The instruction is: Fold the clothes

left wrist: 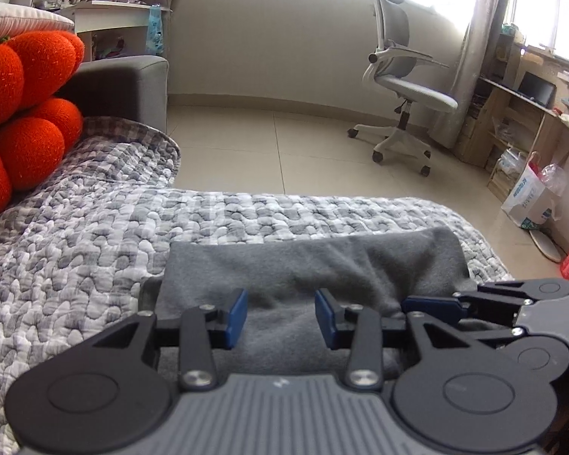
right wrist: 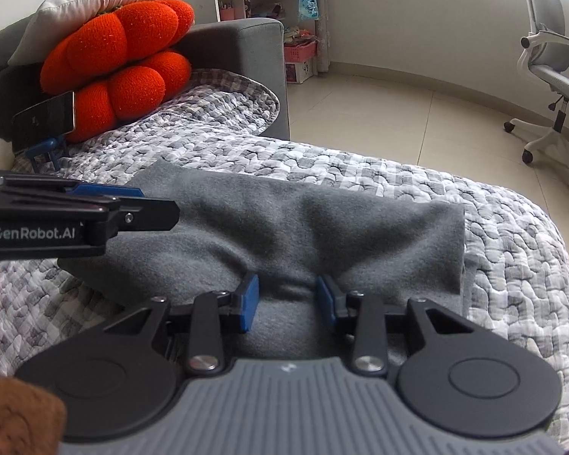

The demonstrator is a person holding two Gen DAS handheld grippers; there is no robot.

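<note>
A: Left wrist view first: the left gripper (left wrist: 280, 316) sits low over the folded grey garment (left wrist: 315, 265), its 2 blue pads spread apart with cloth showing in the gap, nothing pinched. At the right edge the right gripper (left wrist: 428, 305) comes in sideways onto the same fold.

B: Right wrist view shows what that one hides: a phone on a small blue stand (right wrist: 43, 121) propped against the orange cushion (right wrist: 121, 64), and part of a hand at the left edge. The right gripper (right wrist: 286, 297) also stands spread, pads either side of a raised crease but clear of it. The left gripper (right wrist: 132, 208) enters side-on; I cannot tell its gap from here.

A: So the garment lies directly under and ahead of both, on the quilted grey-checked bed cover (left wrist: 95, 246).

B: Its far folded edge runs straight, with a band of bare quilt beyond before the bed's edge. Past that, open tiled floor (left wrist: 284, 144) and the office chair (left wrist: 402, 87) well apart.
</note>
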